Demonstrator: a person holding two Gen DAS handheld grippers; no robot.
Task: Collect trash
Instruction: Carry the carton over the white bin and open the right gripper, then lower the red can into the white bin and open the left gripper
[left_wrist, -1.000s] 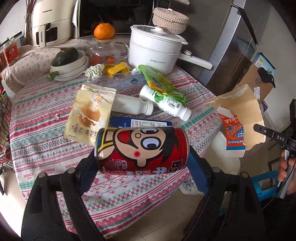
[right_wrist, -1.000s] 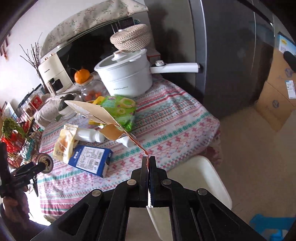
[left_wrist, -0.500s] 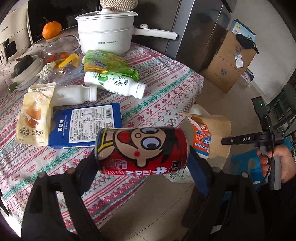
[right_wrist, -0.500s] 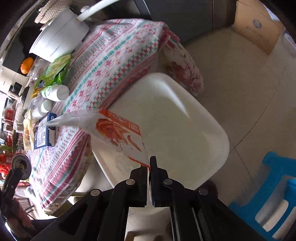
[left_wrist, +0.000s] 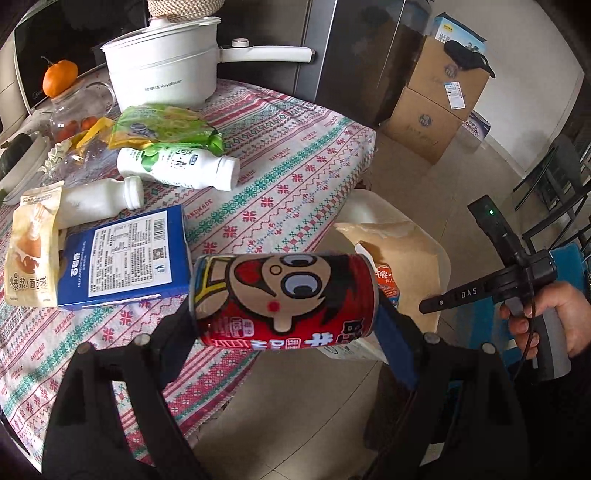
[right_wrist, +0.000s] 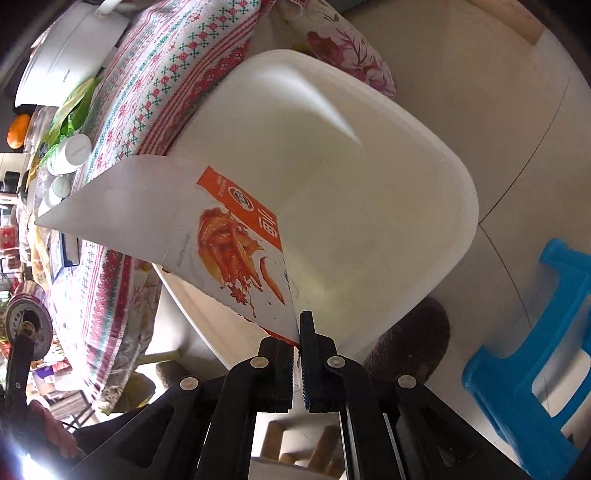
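Right claw (right_wrist: 298, 334) is pinched on the wrapper (right_wrist: 207, 240) corner, hanging over the white chair seat (right_wrist: 351, 166) ahead. Left claw (left_wrist: 286, 325) clamps the red can (left_wrist: 284, 299) endwise. Best to release only over a bin; none is visible.

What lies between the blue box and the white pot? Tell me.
Left wrist view: a plain white bottle and a green-labelled bottle, both lying down, then a green pouch nearest the white pot.
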